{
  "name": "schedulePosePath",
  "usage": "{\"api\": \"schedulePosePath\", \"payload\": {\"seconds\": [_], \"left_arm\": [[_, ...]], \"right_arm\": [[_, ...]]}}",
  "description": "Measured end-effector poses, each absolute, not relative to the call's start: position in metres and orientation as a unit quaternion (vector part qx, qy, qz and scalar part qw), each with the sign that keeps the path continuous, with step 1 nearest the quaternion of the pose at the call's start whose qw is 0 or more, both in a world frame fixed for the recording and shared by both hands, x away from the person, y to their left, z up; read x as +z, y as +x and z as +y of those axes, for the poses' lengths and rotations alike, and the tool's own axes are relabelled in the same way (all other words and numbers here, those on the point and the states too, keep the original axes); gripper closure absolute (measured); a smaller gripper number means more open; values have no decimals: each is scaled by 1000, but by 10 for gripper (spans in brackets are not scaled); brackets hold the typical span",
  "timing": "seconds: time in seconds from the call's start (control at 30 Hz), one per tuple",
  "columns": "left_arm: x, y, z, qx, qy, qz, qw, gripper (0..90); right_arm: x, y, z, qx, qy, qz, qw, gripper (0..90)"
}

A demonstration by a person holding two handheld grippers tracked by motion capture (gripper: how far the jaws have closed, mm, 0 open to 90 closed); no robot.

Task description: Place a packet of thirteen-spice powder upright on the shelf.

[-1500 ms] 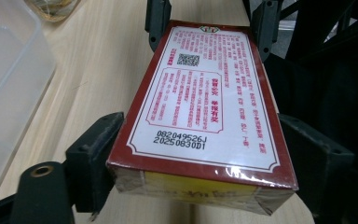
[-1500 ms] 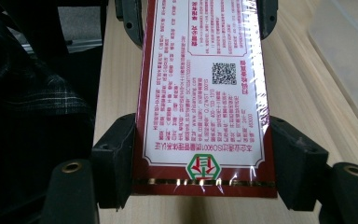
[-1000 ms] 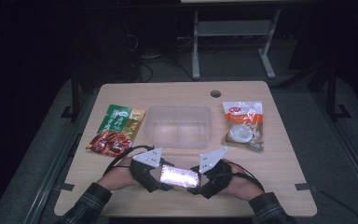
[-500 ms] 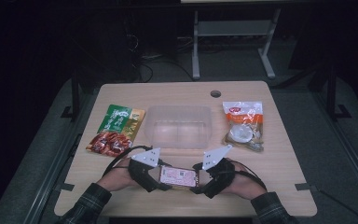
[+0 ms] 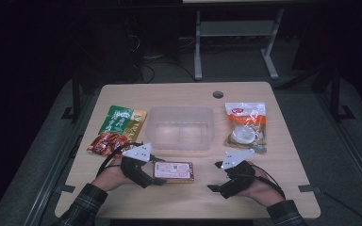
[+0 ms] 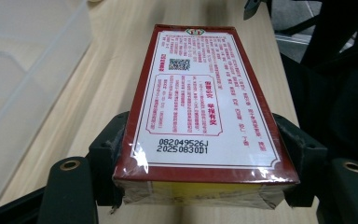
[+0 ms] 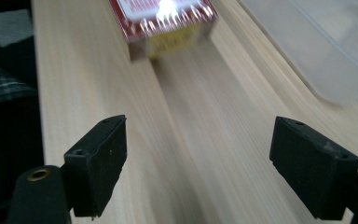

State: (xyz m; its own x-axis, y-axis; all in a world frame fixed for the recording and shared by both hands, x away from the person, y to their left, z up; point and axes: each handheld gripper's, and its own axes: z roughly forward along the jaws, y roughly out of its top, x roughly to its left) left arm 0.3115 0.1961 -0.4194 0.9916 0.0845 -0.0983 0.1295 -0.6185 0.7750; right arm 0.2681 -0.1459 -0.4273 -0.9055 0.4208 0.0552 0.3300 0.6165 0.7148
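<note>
A flat red box (image 5: 173,171) with a white printed label lies near the table's front edge. My left gripper (image 5: 158,173) is shut on its left end. The left gripper view has both black pads pressed on the sides of the box (image 6: 200,107), with the left gripper (image 6: 204,154) closed around it. My right gripper (image 5: 214,176) stands open a short way to the right of the box, apart from it. In the right gripper view the right gripper (image 7: 198,163) has wide-spread jaws over bare wood, with the box (image 7: 168,23) ahead of them.
A clear plastic container (image 5: 181,127) sits mid-table just behind the box, with its wall (image 7: 326,46) in the right gripper view. A green and red snack packet (image 5: 120,127) lies at the left and a white and orange packet (image 5: 246,127) at the right. A cable hole (image 5: 218,94) is at the back.
My right gripper has let go of the box's right end, opened and drawn back to the right. The left gripper still holds the box in nearly the same place.
</note>
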Motion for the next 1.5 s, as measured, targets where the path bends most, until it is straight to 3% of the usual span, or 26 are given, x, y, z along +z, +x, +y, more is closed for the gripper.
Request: {"api": "schedulePosePath", "payload": {"seconds": [0.63, 1.5], "left_arm": [[-399, 336, 208, 6, 893, 89, 442, 314], [-366, 403, 170, 24, 904, 74, 420, 314]], "right_arm": [[-444, 255, -175, 376, 304, 868, 108, 130], [-452, 255, -172, 379, 304, 865, 121, 135]]}}
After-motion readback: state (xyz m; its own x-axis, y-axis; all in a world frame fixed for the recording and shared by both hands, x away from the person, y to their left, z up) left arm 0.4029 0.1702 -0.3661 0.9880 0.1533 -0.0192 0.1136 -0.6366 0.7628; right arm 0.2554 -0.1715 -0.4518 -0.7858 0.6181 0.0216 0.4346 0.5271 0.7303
